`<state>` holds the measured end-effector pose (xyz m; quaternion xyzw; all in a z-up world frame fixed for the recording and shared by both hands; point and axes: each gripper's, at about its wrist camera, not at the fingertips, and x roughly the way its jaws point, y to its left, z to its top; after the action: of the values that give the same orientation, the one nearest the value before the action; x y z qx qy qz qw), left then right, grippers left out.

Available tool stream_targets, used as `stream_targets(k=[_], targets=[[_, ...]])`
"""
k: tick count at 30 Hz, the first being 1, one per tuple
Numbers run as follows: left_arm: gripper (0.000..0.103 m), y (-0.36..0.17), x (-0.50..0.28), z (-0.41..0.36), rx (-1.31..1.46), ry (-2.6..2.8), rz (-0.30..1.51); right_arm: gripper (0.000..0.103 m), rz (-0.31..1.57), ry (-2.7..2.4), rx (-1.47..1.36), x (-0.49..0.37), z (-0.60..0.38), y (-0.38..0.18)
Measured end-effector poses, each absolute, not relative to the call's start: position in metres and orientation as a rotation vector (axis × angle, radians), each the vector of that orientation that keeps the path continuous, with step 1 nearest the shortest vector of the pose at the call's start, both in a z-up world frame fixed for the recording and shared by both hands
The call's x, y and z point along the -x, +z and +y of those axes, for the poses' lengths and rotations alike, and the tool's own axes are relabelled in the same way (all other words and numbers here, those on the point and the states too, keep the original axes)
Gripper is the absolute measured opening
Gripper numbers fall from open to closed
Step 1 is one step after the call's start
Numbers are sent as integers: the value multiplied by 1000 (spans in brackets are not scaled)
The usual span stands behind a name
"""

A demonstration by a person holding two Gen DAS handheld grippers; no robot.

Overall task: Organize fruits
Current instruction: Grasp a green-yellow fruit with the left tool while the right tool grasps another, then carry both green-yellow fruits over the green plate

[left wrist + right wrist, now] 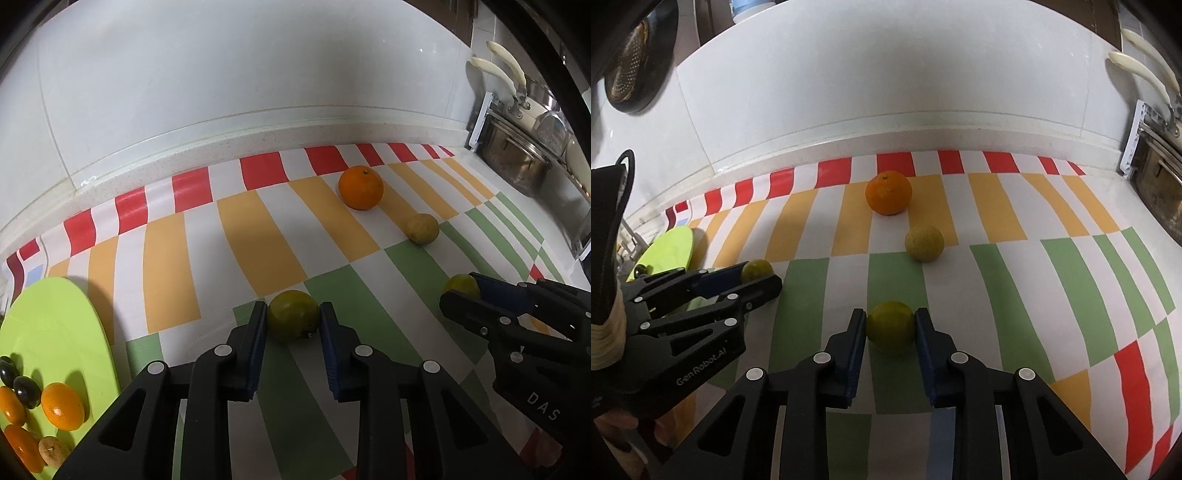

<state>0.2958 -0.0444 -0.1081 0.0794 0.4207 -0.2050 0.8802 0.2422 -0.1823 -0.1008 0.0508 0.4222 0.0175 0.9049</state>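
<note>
My left gripper (293, 319) is closed around a green-yellow citrus fruit (293, 315) that rests on the striped mat; both pads touch its sides. It also shows in the right wrist view (757, 275). My right gripper (891, 325) is closed around a second green-yellow citrus (891, 326) on the mat, which also shows in the left wrist view (461, 287). An orange (361, 187) and a pale yellow fruit (422, 229) lie farther back. A lime-green plate (55, 332) at the left holds several oranges and dark fruits.
The striped mat (258, 240) covers a counter against a white backsplash. A metal pot (517, 162) and pans with cream handles (506, 70) stand at the back right. A dark colander (631, 70) hangs at the upper left.
</note>
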Motion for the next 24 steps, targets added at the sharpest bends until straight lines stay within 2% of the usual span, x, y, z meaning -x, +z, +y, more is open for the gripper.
stream_targets(k=[24], targets=[[28, -31, -233, -10, -127, -391, 707, 28, 738, 135, -58, -212, -156, -41]])
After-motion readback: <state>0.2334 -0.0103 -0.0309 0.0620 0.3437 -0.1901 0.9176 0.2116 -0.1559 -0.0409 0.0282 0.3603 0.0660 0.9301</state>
